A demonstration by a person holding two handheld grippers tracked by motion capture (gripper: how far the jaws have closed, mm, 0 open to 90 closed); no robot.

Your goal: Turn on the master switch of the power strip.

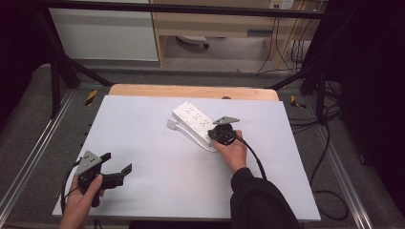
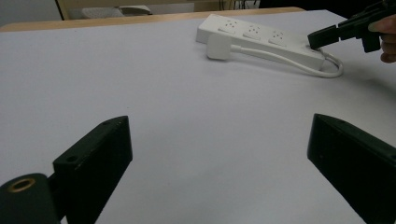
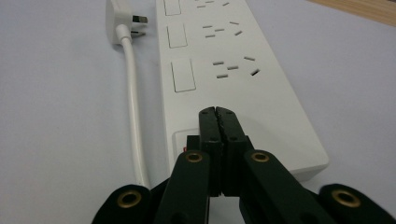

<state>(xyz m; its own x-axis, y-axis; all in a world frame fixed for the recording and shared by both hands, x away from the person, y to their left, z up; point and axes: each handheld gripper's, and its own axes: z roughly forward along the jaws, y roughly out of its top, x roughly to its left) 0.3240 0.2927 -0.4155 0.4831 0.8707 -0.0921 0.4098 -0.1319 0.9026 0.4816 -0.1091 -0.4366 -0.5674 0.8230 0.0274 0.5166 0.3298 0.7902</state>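
Toward the far right of the surface (image 1: 143,143), the white power strip (image 3: 233,70) lies flat at an angle, its cord (image 3: 133,107) looped alongside and its plug (image 3: 119,21) resting unplugged by the far end — and we set our right gripper (image 3: 217,114), jaws pressed together with nothing between them, tip-down on the strip's near end, seemingly to press the switch there. At the near left corner we keep our left gripper (image 1: 117,167) well apart, jaws spread and empty, since this looks like a one-handed job.
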